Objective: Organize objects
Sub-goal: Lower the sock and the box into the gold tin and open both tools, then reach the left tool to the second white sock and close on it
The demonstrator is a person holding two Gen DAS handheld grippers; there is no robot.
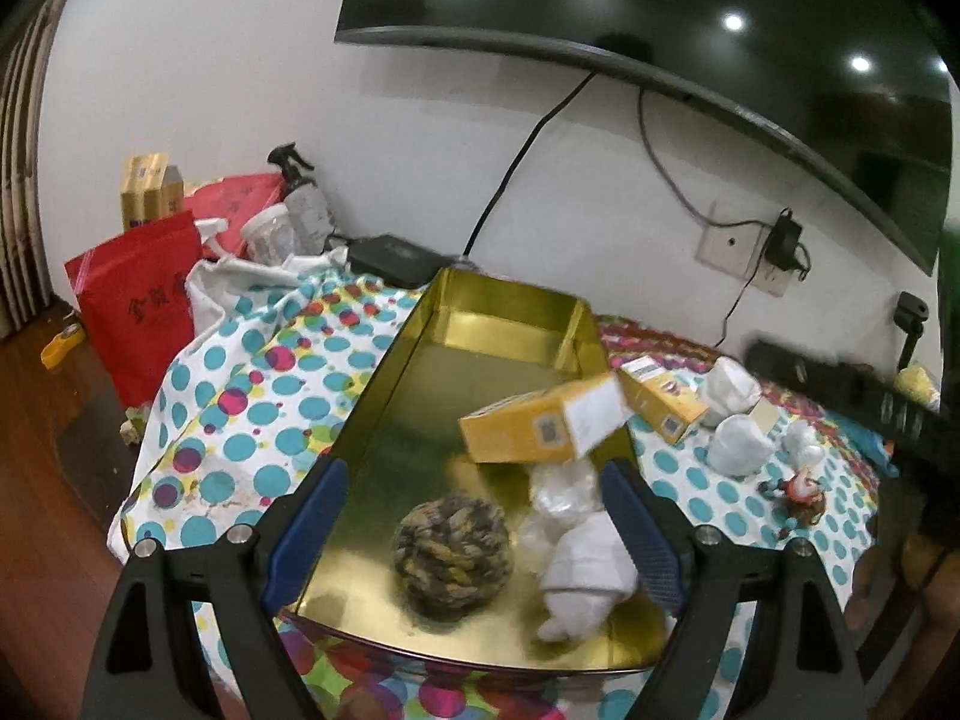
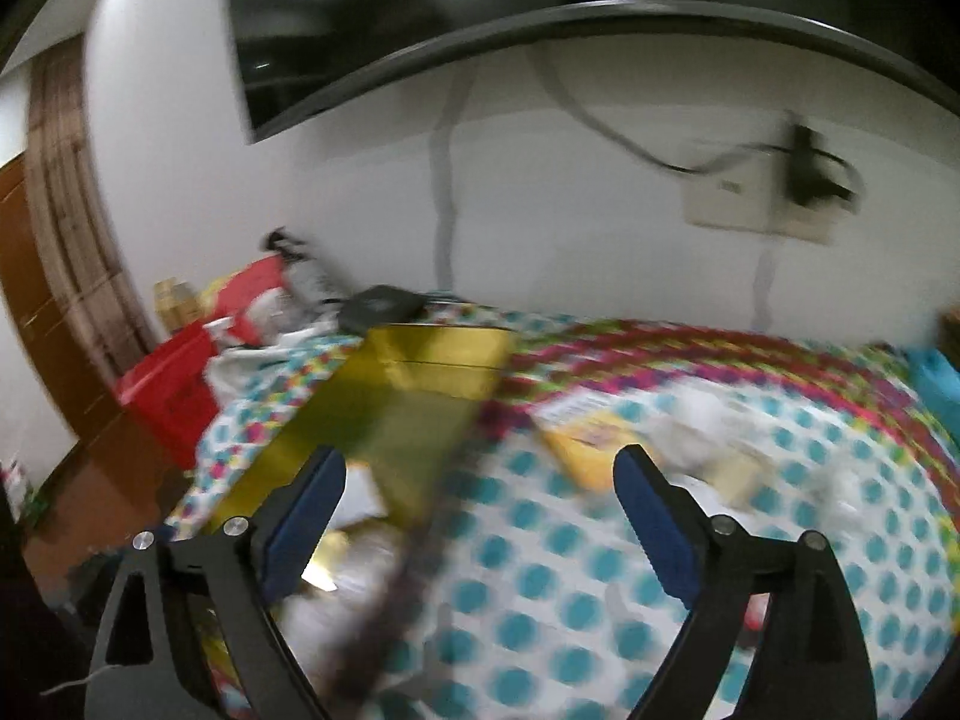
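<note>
- The left gripper [image 1: 474, 531] was held with its blue-padded fingers [image 1: 309, 531] spread wide apart, nothing clamped between them.
- The right gripper [image 2: 480, 519] likewise had its fingers [image 2: 651, 516] wide apart and empty; its view was smeared with blur.

Polka-dot cloth [image 1: 264, 414] covers the whole surface, gold tray [image 1: 420, 396] sitting on it.

Right of the tray on the dots: a yellow box [image 1: 660, 405], two white wrapped bundles [image 1: 739, 444], a small figurine [image 1: 798, 495]. Left end, a red bag [image 1: 141, 306] stands at the cloth's edge, with a jar [image 1: 270, 234] and spray bottle [image 1: 303, 195] behind (right view too blurred to add detail).
</note>
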